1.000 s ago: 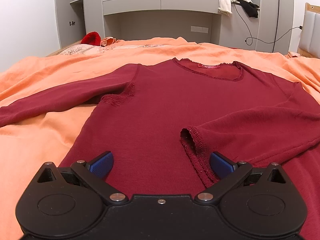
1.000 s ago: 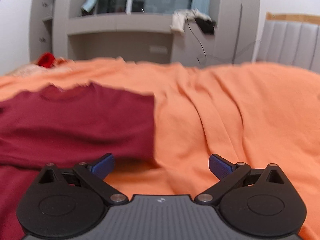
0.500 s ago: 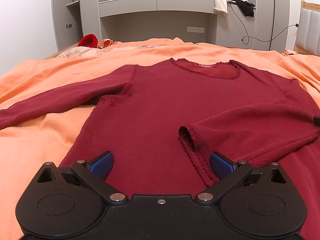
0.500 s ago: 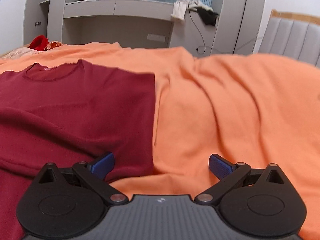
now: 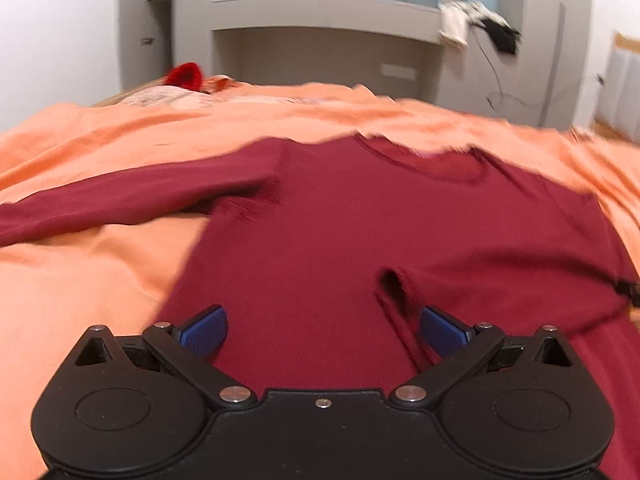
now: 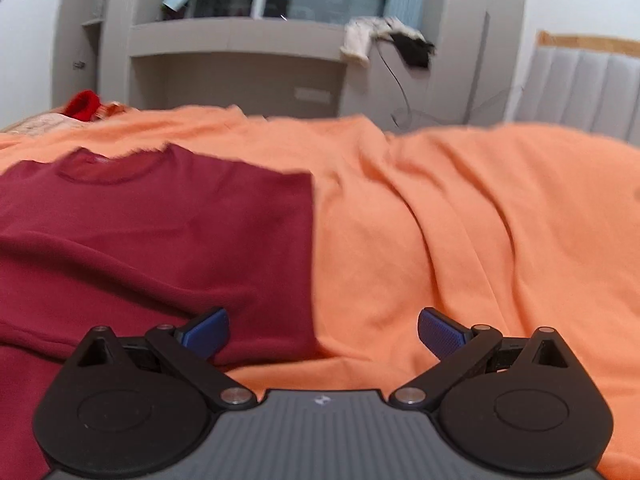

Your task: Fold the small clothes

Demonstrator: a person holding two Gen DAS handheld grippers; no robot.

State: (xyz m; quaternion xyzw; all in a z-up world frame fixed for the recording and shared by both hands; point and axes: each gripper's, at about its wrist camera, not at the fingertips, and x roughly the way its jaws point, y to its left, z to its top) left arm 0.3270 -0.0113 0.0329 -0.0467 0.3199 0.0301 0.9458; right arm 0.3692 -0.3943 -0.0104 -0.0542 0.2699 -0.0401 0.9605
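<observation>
A dark red long-sleeved top [image 5: 360, 240] lies flat on the orange bed sheet [image 5: 100, 280], neckline away from me. Its right sleeve is folded across the body, with the cuff [image 5: 394, 284] near the middle. Its left sleeve [image 5: 120, 200] stretches out to the left. My left gripper [image 5: 322, 330] is open and empty, low over the top's lower body, with the cuff just ahead of its right finger. My right gripper [image 6: 322, 330] is open and empty over the top's folded right edge [image 6: 308, 260]; the top [image 6: 160, 232] fills the left of that view.
The orange sheet [image 6: 480, 240] lies in wrinkles to the right of the top. Grey shelving [image 5: 320, 40] stands beyond the bed, with clothes [image 5: 476, 24] and a cable hanging from it. A red item [image 5: 186, 74] lies at the bed's far left. A padded headboard [image 6: 580, 88] is at right.
Both grippers stay open. The left view has tilted and shifted slightly, now blurred. The right gripper has moved left towards the top's folded right edge.
</observation>
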